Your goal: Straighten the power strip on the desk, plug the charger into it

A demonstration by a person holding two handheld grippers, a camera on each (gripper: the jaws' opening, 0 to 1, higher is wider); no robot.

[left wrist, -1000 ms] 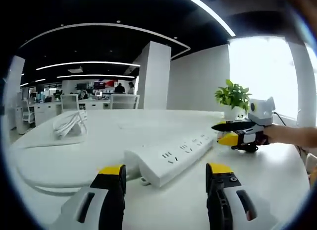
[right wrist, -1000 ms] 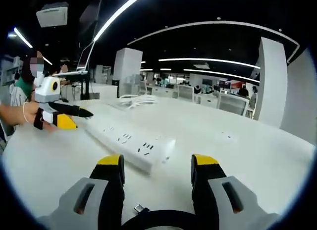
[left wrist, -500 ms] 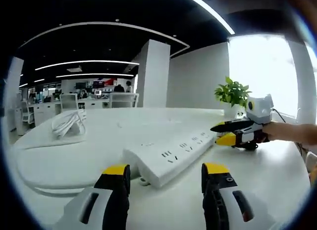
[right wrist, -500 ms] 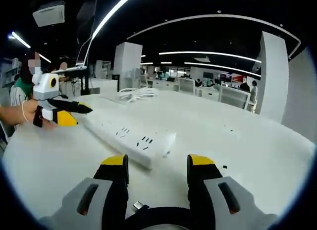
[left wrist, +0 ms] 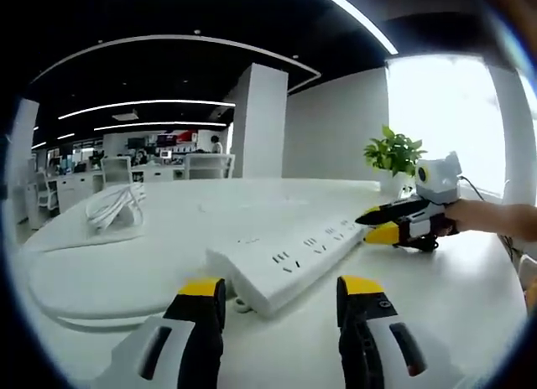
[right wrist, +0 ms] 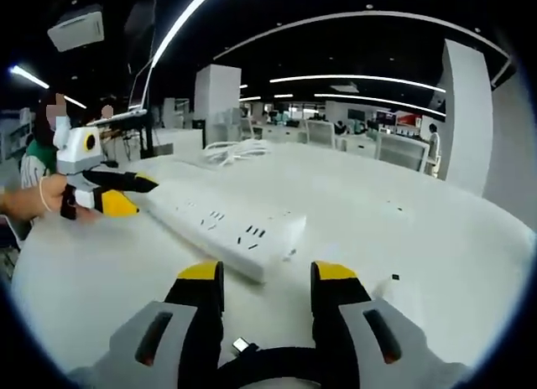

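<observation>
White and bare, the desk (left wrist: 101, 272) carries a coiled cable (left wrist: 113, 206) at left and the power strip (left wrist: 289, 259) lying aslant mid-desk, one end before the left tongs (left wrist: 281, 293), the far end by the right tongs (left wrist: 379, 224). Straightening looks in hand; next, both tongs should grip opposite ends. Both sets gape empty, slightly narrower and nearer the strip than before.

power strip (left wrist: 289, 261): 1; coiled cable (left wrist: 113, 208): 1; potted plant (left wrist: 393, 158): 1; grippers: 2

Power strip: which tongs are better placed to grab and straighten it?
Left, marginally: one end of the power strip reaches between the open left tongs; the other end lies just ahead of the right tongs.
</observation>
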